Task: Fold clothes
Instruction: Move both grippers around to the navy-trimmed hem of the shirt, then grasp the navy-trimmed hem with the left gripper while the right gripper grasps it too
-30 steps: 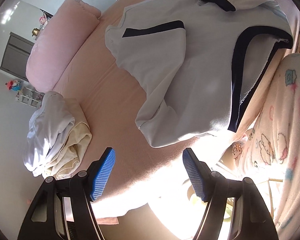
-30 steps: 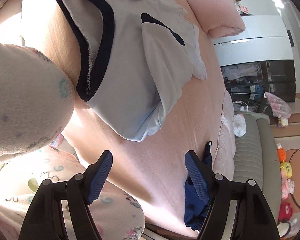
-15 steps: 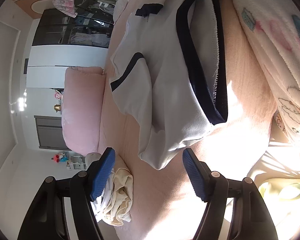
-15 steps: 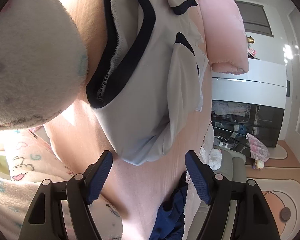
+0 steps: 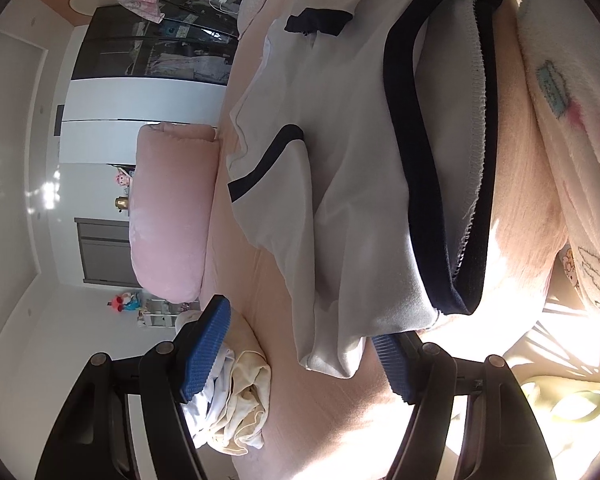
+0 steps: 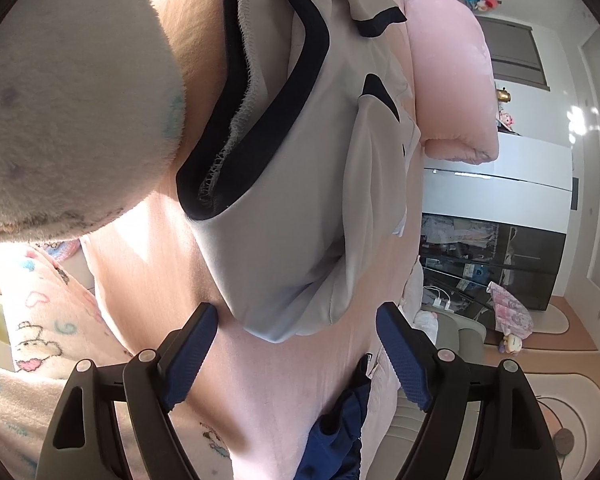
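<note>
while both hand-held grippers gape empty, the right opening, the shirt (image 5: 340, 208) hides one left fingertip.

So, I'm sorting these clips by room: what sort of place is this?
Most likely a home bedroom. A white shirt with navy trim lies on a bed with a pink sheet, a rolled pink duvet sits at its far end, and a dark glass-fronted wardrobe stands along the wall.

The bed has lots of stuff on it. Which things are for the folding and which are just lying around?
For folding: grey shirt, left gripper, right gripper, its jaws opening.

Just lying about: pink pillow, cream and white clothes pile, blue cloth, fleece blanket.
</note>
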Available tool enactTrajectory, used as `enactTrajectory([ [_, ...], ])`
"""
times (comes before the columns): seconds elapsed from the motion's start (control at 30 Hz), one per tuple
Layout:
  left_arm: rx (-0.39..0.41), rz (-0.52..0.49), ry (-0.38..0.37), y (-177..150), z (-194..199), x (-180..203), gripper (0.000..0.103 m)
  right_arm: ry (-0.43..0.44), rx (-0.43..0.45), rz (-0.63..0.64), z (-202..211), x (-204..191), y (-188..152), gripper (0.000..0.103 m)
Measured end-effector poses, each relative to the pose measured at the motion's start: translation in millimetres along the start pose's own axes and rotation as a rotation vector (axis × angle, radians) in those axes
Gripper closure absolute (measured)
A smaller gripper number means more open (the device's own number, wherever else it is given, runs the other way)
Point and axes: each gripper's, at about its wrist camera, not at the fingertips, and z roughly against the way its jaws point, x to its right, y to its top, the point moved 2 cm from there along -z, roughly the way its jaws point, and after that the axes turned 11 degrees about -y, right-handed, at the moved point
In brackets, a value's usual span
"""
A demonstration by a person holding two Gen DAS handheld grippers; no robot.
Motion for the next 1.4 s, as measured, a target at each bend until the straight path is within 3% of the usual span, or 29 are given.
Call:
enactTrajectory([
  [0.13,0.01,-0.026,0.047,1,6,-2,0.035,-0.011,0.009,-0.031,2,10,-2,0.022],
  [0.53,-0.004,-0.012,0.059,1,-6,-12,0.034,-0.073,-0.002,-0.087,-11,21,18,0.022],
  [0.57,0.0,-0.022,0.069,0,-7,-11,0.033,-0.073,-0.002,-0.087,-12,20,19,0.022],
  [0.63,-0.009,-0.061,0.104,-2,-15,-5,0.019,-0.087,0.01,-0.076,-14,17,19,0.022],
  [0.8,-0.002,-0.193,0.185,-3,-22,17,0.018,-0.171,0.063,0.008,-9,1,21,0.021],
  [0.9,0.021,-0.244,0.221,-6,-20,24,0.019,-0.149,0.056,0.005,-12,3,22,0.021],
  [1.03,0.042,-0.217,0.179,-10,-18,23,0.023,-0.086,0.026,-0.03,-15,8,23,0.026],
  [1.07,0.044,-0.202,0.153,-10,-18,21,0.025,-0.084,0.026,-0.018,-15,7,23,0.027],
  [1.17,0.054,-0.172,0.041,-11,-19,16,0.05,-0.05,0.031,0.01,-16,5,25,0.035],
  [1.23,0.064,-0.182,-0.017,-14,-19,21,0.081,0.006,0.028,-0.01,-15,6,22,0.043],
  [1.27,0.067,-0.203,-0.021,-15,-19,27,0.09,0.034,0.027,-0.02,-15,6,21,0.051],
  [1.3,0.069,-0.224,-0.025,-16,-20,32,0.096,0.064,0.027,-0.029,-14,6,19,0.065],
  [1.4,0.066,-0.286,0.013,-16,-21,45,0.099,0.07,0.039,0.002,-10,-5,19,0.082],
])
